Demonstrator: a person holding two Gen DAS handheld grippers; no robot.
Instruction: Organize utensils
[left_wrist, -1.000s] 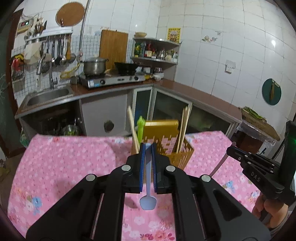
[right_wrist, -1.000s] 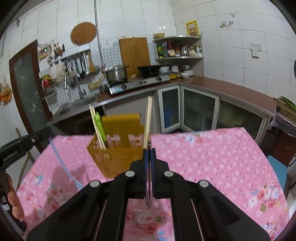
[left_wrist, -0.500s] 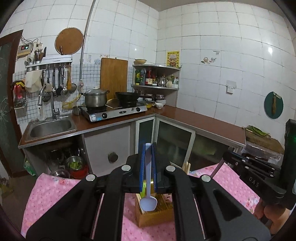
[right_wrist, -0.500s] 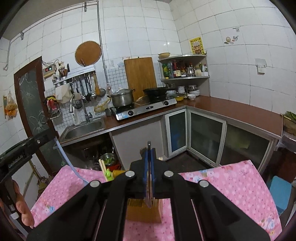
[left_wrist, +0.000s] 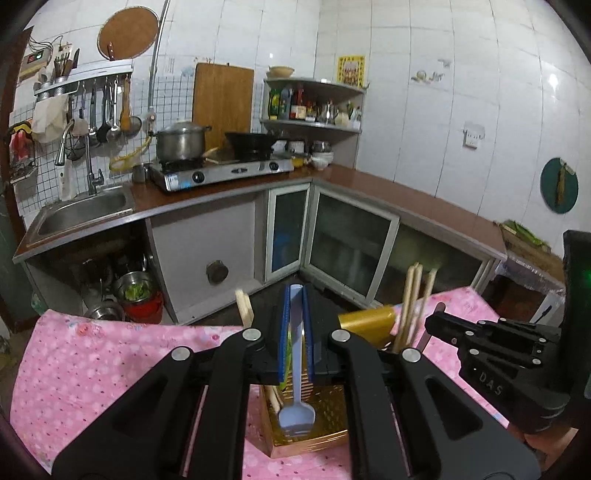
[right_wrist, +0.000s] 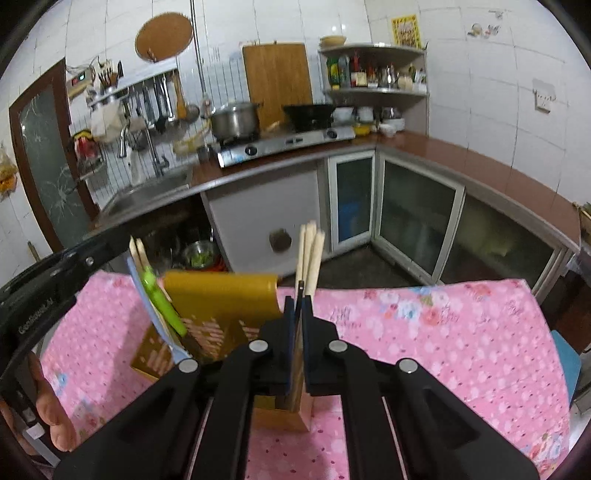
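Your left gripper is clamped on the handle of a pale blue spoon, bowl end hanging down toward you. The bowl sits right over the open top of the golden utensil holder, at or just inside the rim; whether it touches anything in there is not visible. Your right gripper is closed on a thin dark-tipped utensil, probably a chopstick, held upright above the near right corner of the same holder.

The holder stands on the pink floral tablecloth and already carries wooden chopsticks on one side and a green-handled utensil with another wooden pair on the other. So you look well along: some pieces are stowed, two are in hand and not yet released. No loose utensils show on the cloth.
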